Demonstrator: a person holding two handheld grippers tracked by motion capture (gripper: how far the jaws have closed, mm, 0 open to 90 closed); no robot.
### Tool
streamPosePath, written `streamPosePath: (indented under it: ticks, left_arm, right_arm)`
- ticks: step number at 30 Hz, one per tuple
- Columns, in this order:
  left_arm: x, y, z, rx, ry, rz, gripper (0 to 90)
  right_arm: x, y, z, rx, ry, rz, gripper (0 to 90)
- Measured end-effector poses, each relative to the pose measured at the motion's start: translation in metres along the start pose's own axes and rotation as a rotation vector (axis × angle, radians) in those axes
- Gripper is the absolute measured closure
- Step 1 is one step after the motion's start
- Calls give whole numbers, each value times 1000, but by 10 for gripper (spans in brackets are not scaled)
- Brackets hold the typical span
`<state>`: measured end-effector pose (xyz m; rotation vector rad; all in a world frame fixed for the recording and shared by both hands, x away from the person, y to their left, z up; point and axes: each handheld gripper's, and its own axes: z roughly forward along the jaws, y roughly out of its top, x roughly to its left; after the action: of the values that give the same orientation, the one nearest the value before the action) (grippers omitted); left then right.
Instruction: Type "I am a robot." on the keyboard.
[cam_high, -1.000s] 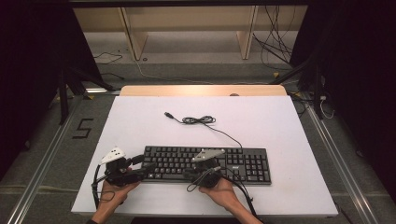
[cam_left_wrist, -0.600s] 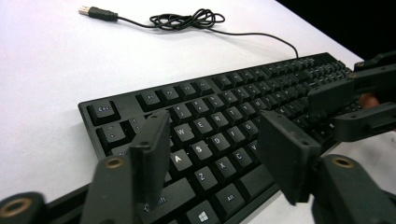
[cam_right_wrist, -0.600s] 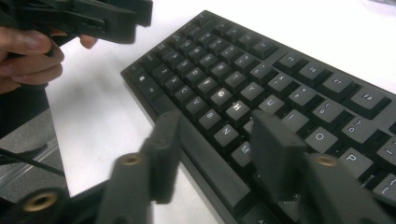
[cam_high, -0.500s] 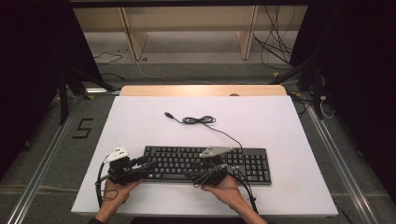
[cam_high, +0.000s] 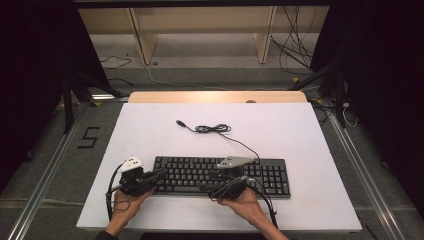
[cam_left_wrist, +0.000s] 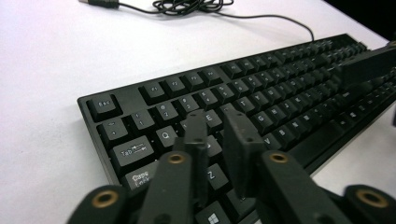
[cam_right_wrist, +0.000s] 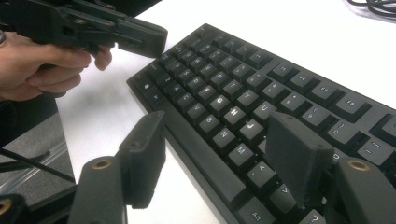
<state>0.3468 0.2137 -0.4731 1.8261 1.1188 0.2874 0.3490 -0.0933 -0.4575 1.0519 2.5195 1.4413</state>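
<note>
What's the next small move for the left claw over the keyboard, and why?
Probably lower the left claw a touch to press a key. Its jaws have just been closing and now stand nearly together with nothing between them, tips hanging over the keyboard's left letter rows, around the keys right of Q. The right claw has just been opening and stands wide over the front edge, out of the way.

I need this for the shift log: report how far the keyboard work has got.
Done: the black keyboard lies flat at the table's near edge, its cable loosely bunched behind it, plug free. In hand: the left gripper, jaws just closing to a narrow gap, hovers over the letter keys left of centre; the right gripper, jaws just opening wide, sits over the front edge. Left: what follows can't be told.
</note>
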Motion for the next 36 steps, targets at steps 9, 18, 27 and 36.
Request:
streamPosePath:
  ticks: [9, 18, 27, 36]
  left_arm:
    - [2, 1, 8, 40, 25, -5, 888]
    - [4, 1, 11, 74, 33, -8, 889]
    - [5, 1, 13, 92, 43, -22, 889]
    - [7, 2, 18, 113, 48, -14, 889]
  right_arm:
    - [1, -1, -3, -15, 0, 1, 377]
    - [1, -2, -5, -17, 1, 0, 373]
    - [1, -2, -4, -15, -2, 0, 373]
    - [1, -2, -4, -16, -3, -1, 373]
